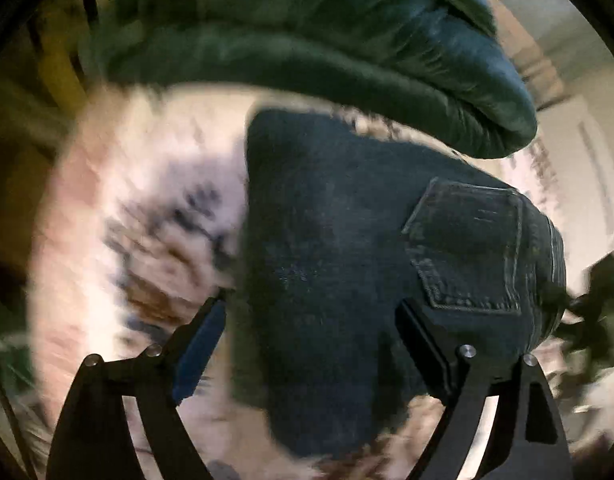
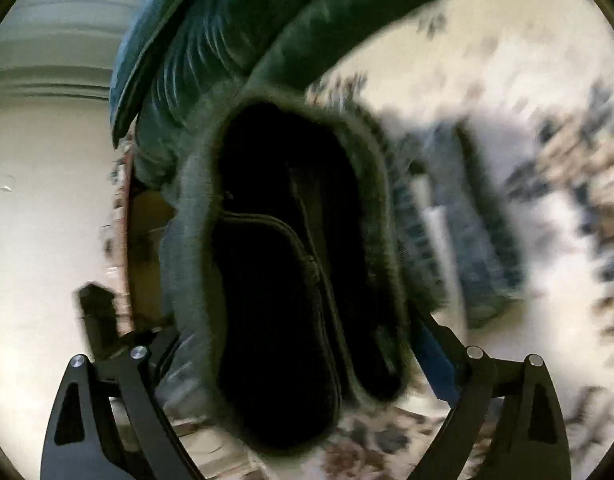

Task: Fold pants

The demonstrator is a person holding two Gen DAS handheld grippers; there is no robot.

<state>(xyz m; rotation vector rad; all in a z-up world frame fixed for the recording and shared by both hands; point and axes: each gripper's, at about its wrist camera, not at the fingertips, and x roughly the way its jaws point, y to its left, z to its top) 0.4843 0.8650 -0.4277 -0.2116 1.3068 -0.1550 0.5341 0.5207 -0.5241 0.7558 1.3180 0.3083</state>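
Observation:
Dark blue jeans (image 1: 339,240) lie folded on a white flowered bedspread (image 1: 147,200), a back pocket (image 1: 471,244) facing up. My left gripper (image 1: 311,316) hangs over their near edge, open, with the denim spread below and between its two fingers. In the right wrist view the jeans' thick end (image 2: 283,280) fills the middle, very dark and close. My right gripper (image 2: 299,344) stands open around it. The right gripper's blue-padded finger (image 2: 439,356) is beside the cloth, and its other finger is partly hidden behind the cloth. A paler denim fold (image 2: 467,240) lies further right.
A big dark green quilted cushion (image 1: 327,60) lies just beyond the jeans and also crosses the top of the right wrist view (image 2: 235,48). The bedspread (image 2: 527,100) stretches to the right. A pale wall (image 2: 47,160) lies past the bed's edge. Both views are blurred.

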